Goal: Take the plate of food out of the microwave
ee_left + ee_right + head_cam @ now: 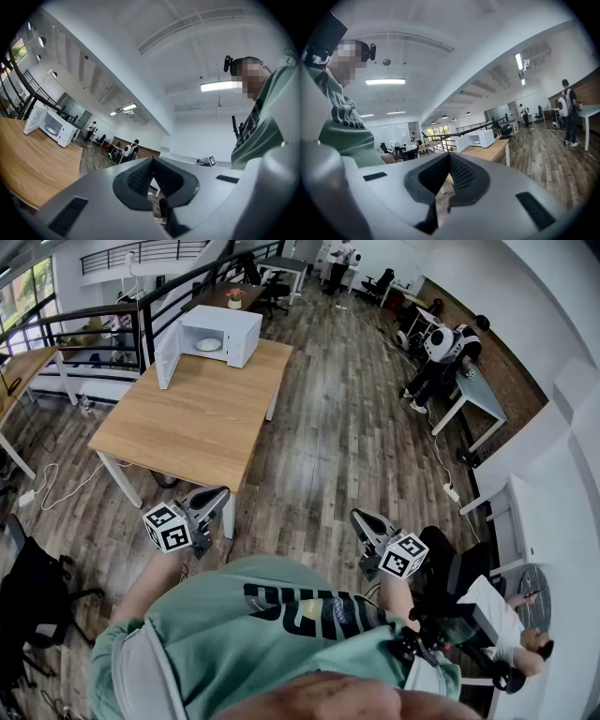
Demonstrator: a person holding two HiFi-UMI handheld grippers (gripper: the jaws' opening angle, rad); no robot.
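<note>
Far ahead of both grippers: plate point(208, 344) inside open-doored microwave point(230, 334).
Microwave stands at the far end of wooden table point(187, 427), well apart from left gripper point(216, 495) and right gripper point(360, 517). Head view shows the plate plainly; gripper views add what it cannot: each pair of jaws pressed together, nothing between.

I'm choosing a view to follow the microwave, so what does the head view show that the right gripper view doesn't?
Head view only: the left gripper and right gripper together, both well short of the wooden table. Right gripper view only: its jaws shut on nothing, plus ceiling lights. Both: the white microwave, door open, on that table.
</note>
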